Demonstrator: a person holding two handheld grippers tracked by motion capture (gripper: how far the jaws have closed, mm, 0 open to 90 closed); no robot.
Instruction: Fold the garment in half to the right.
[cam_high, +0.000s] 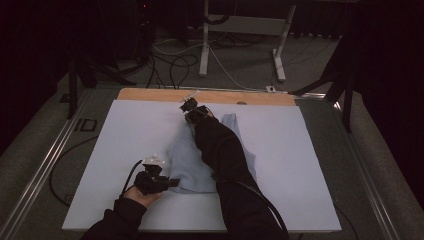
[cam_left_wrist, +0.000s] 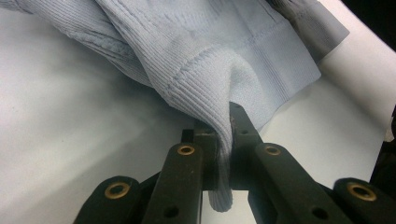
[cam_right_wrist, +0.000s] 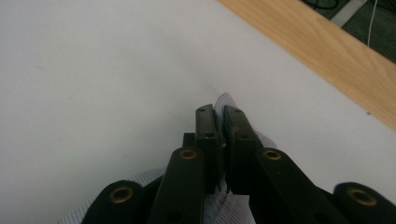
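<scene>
The room was dim. A grey carpeted floor (cam_high: 240, 60) filled the upper frame, with loose cables (cam_high: 172, 62) upper centre and white desk legs (cam_high: 205, 45) beyond.

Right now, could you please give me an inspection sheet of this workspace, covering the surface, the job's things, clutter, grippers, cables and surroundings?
Surface: white sheet covering the table, a wooden edge bare at the far side.
Job's things: one light blue knitted garment lying mid-sheet, partly under the person's right sleeve.
Clutter: nothing seen on the sheet.
Grippers: left gripper shut on a ribbed edge of the garment at its near side; right gripper shut on the garment's cloth at its far end.
Cables: a black cable trails from each gripper; loose cables on the floor beyond.
Surroundings: dark room, white table legs behind.
</scene>
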